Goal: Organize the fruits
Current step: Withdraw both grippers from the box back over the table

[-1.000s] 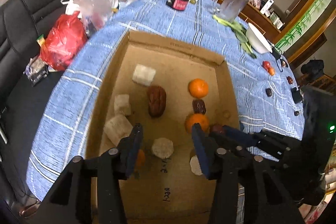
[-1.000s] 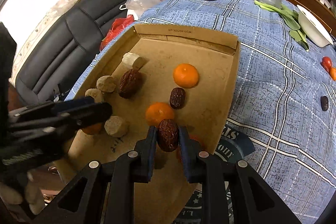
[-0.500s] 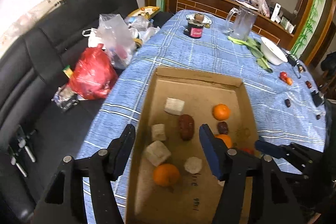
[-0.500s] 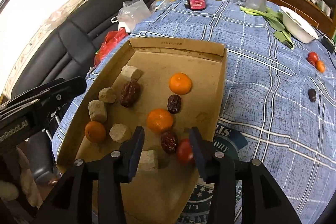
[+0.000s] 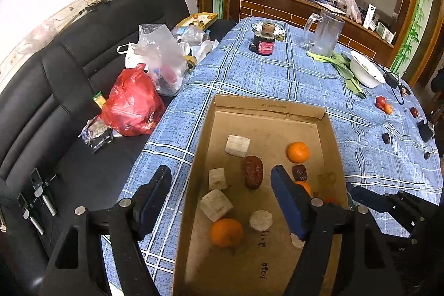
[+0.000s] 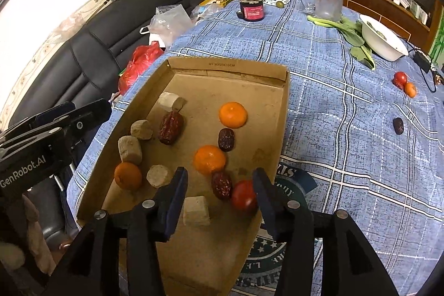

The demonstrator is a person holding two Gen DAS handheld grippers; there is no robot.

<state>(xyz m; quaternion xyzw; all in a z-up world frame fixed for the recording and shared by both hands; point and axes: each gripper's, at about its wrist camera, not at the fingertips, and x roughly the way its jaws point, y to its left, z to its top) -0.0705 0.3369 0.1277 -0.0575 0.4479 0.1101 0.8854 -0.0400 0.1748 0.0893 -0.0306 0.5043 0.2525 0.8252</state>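
Both claws hang over the cardboard box (image 6: 280, 113), and both are spread with nothing between the jaws. The jaws of both have just been opening. The right claw (image 6: 219, 185) has a wrinkly brown date (image 6: 222, 185) and a shiny red tomato (image 6: 244, 194) lying in the box below its gap. The left claw (image 5: 219, 185) is spread wide over pale, chalky blocks and a round orange (image 5: 226, 232).

More fruit waits on the blue checked bench (image 6: 347, 101), at the right of the right wrist view: a small dark date (image 6: 398, 125), long axis pointing up the frame, and a red and orange pair (image 6: 404, 83). I think the right claw is nearer to them.
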